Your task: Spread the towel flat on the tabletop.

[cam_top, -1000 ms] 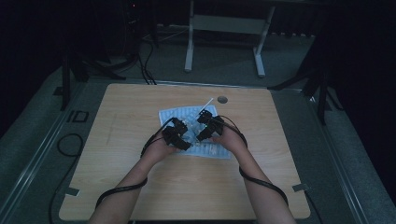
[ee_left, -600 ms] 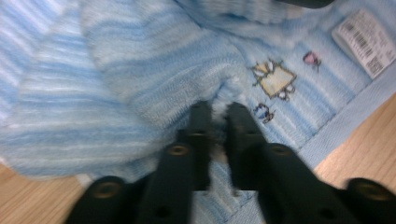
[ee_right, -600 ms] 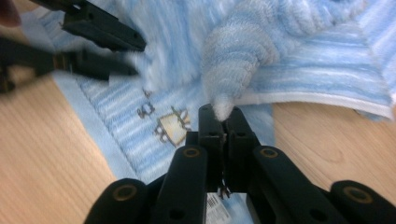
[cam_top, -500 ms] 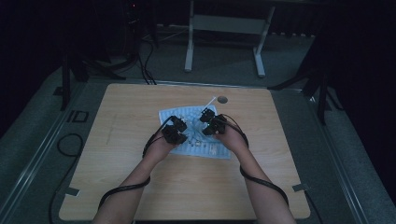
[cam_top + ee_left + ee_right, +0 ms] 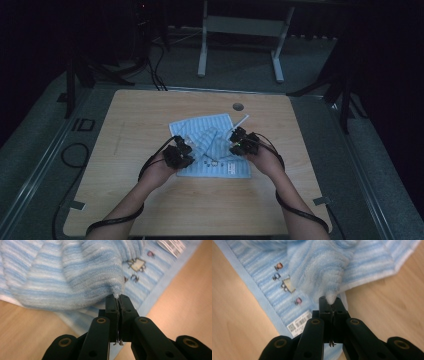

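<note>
Both tongs have drawn back toward the person, each pulling a towel corner along. Left tongs (image 5: 184, 148) are clamped on the striped towel (image 5: 220, 165); right tongs (image 5: 236, 142) likewise. Towel lies mid-bench (image 5: 150, 210), far corners folded inward.

- towel (image 5: 210, 145): pale blue with white stripes, plain light-blue border, small embroidered figures in brown, pink and cream
- label (image 5: 300, 321) on the towel: white with black print
- left gripper (image 5: 117, 298) and right gripper (image 5: 331, 301): black
- table (image 5: 150, 115): light wood grain
</note>
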The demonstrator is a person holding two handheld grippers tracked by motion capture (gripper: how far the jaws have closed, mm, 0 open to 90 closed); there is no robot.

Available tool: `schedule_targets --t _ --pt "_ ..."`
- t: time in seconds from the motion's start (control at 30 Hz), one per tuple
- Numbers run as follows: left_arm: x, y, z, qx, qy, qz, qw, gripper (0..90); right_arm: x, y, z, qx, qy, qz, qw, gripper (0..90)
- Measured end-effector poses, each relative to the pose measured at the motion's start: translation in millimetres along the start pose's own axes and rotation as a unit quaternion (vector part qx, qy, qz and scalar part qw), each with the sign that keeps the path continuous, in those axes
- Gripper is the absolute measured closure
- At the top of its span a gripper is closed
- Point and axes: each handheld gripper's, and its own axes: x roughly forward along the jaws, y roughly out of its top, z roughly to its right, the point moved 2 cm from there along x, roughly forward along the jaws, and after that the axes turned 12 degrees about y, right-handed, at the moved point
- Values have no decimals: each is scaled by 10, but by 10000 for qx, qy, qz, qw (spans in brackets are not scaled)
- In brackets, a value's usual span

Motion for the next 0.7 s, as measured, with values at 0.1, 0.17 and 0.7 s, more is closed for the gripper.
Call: schedule_targets --t 0.1,0.17,0.7 --pt "-108 -125 53 5 -67 62 10000 869 -63 -190 -24 41 -26 48 10000 892" --pt "-167 -203 92 72 -36 67 9999 868 -102 -318 -31 90 -28 55 9999 892" --pt "-590 -414 13 -33 25 204 9998 866 -584 -769 -270 -122 -98 412 9990 892"
